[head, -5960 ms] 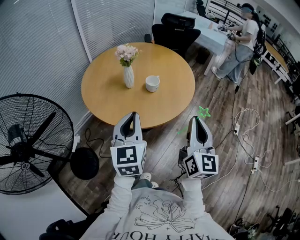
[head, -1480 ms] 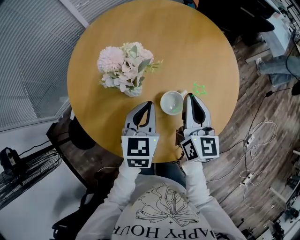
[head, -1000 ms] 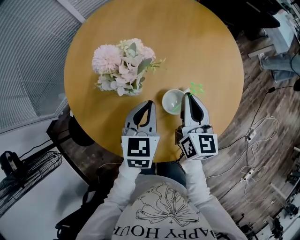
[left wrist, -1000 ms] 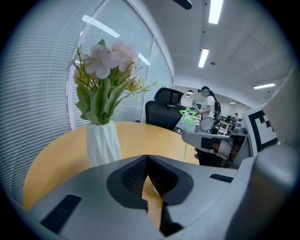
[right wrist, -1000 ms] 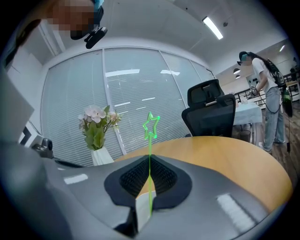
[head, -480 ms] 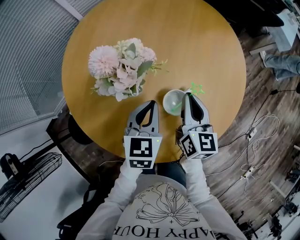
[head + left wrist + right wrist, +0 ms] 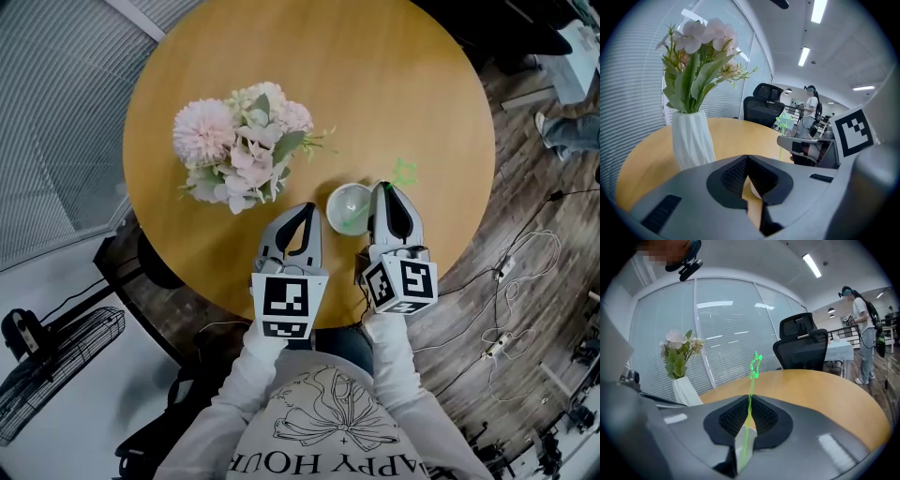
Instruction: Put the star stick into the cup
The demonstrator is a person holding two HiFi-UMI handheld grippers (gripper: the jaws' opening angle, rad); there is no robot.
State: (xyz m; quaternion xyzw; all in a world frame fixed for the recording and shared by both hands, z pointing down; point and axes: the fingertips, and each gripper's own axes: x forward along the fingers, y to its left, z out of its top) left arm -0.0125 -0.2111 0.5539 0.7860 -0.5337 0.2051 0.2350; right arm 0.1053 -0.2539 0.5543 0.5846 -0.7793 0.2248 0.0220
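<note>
Desk: round wooden desk, top mostly bare.
Room: dark plank floor with loose cables to the right; standing fan lower left; window blinds along the left; black office chair past the far edge of the desk; a person stands further back at another desk.
Vase: white ribbed vase upright on the desk, holding pink flowers, left of the cup.
Cup: white cup upright on the desk, near its front edge, between the two tongs' tips in the head view.
Star stick: thin green star stick clamped in the right tongs; star end pokes out past the tips, up and away from the person. A green streak shows against the cup's inside; can't tell whether the lower end is in the cup.
Right tongs: right tongs closed on the stick, tips just beside the cup's right rim, pointing away from the person.
Left tongs: left tongs tips pressed together, nothing between them, low over the desk just left of the cup, not touching it.
Arms: both sleeves reach forward side by side.
</note>
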